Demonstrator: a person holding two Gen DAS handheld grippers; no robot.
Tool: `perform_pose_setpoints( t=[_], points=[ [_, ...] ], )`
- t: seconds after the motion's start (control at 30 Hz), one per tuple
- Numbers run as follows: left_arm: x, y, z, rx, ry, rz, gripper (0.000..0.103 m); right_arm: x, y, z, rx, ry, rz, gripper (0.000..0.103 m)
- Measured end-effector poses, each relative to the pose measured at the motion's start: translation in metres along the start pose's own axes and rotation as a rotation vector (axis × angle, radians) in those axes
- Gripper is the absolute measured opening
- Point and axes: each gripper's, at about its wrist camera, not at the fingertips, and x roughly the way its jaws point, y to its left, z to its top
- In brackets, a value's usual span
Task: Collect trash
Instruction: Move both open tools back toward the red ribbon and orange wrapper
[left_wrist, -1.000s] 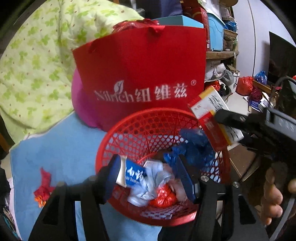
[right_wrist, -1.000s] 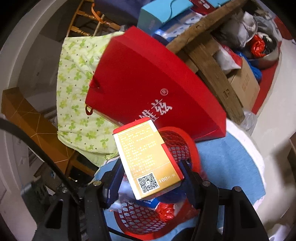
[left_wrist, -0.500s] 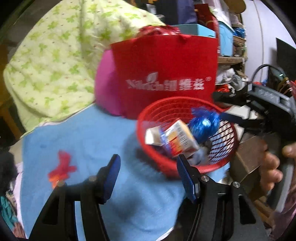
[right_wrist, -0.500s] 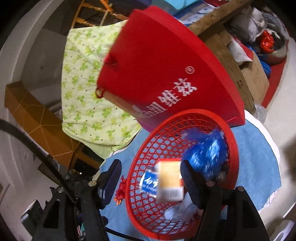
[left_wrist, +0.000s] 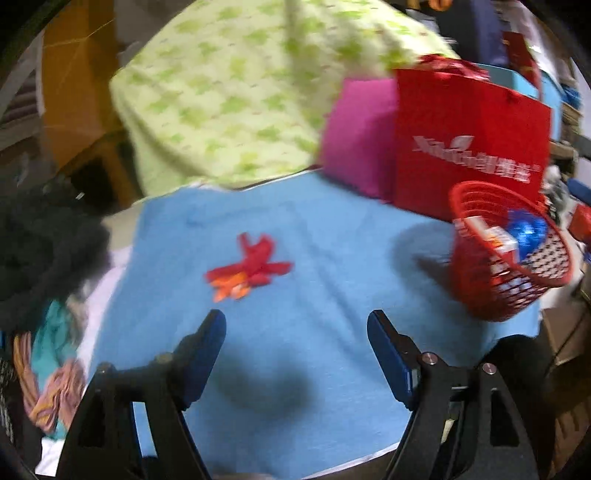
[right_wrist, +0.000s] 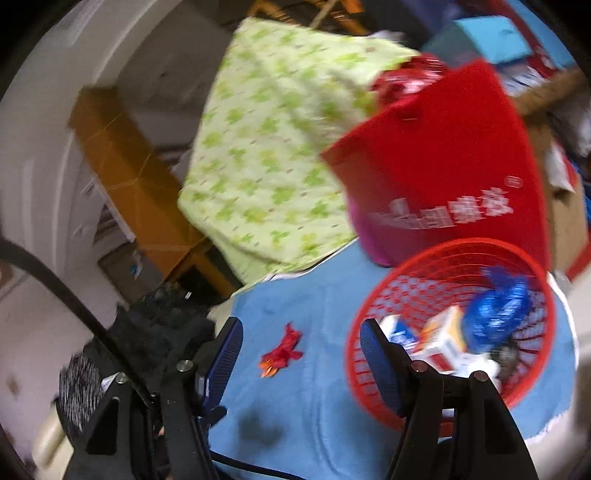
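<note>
Left gripper (left_wrist: 295, 341) opening, empty, aimed at wrapper (left_wrist: 249, 271) mid-frame; right gripper (right_wrist: 301, 345) wide, empty; basket (left_wrist: 480, 306) right, collecting trash.

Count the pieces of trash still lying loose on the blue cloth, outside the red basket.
1. A crumpled red and orange wrapper lies on the blue cloth, to the left of the red basket. More may be hidden beyond the cloth's edges or behind the basket.

left tool (left_wrist: 295, 341) opening, right tool (right_wrist: 301, 347) empty
</note>
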Motion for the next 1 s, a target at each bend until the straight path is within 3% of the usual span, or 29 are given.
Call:
perform_pose_setpoints(
  t=[0.2, 0.47, 1.0],
  points=[
    [0.013, 0.05, -0.031, -0.101, 0.07, 0.084, 0.079, 0.04, 0.028, -0.028, -0.044, 0.125, 0.053, 0.069],
    [0.016, 0.078, -0.05, -0.163, 0.092, 0.127, 0.079, 0.094, 0.048, -0.073, -0.075, 0.299, 0.061, 0.069],
    [0.019, 0.101, -0.059, -0.182, 0.08, 0.206, 0.079, 0.129, 0.066, -0.101, -0.114, 0.395, 0.05, 0.07]
  ],
)
